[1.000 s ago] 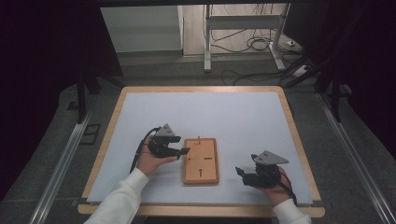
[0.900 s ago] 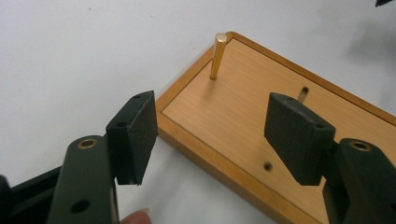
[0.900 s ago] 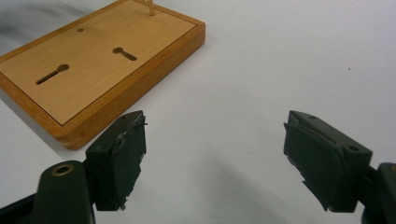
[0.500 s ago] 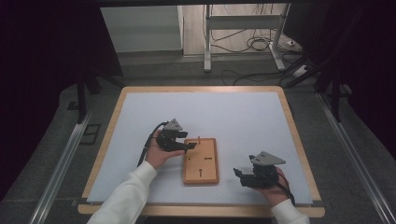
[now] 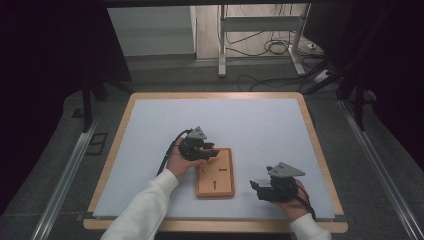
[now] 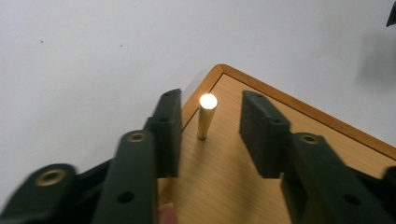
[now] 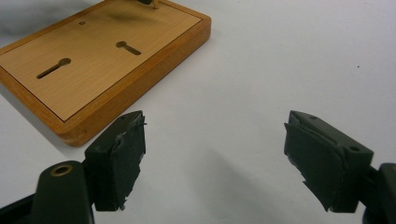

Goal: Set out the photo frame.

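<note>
A wooden board [image 5: 216, 173] with two keyhole slots [image 7: 52, 68] lies on the white table top. A small brass peg [image 6: 206, 116] stands upright near the board's corner. My left gripper [image 5: 211, 151] hovers over the board's far left corner, open, its two black pads [image 6: 169, 130] on either side of the peg without touching it. My right gripper [image 5: 261, 189] rests low on the table to the right of the board, open and empty, its fingers [image 7: 119, 158] spread wide over bare table.
The white table surface [image 5: 250, 125] has a wooden rim [image 5: 215, 95]. Beyond the far edge is a floor with cables and a metal stand [image 5: 260, 45]. Rails run along both sides of the table.
My left gripper has moved right and forward from beside the board to over its far left corner, straddling the peg. The right gripper has barely moved.
</note>
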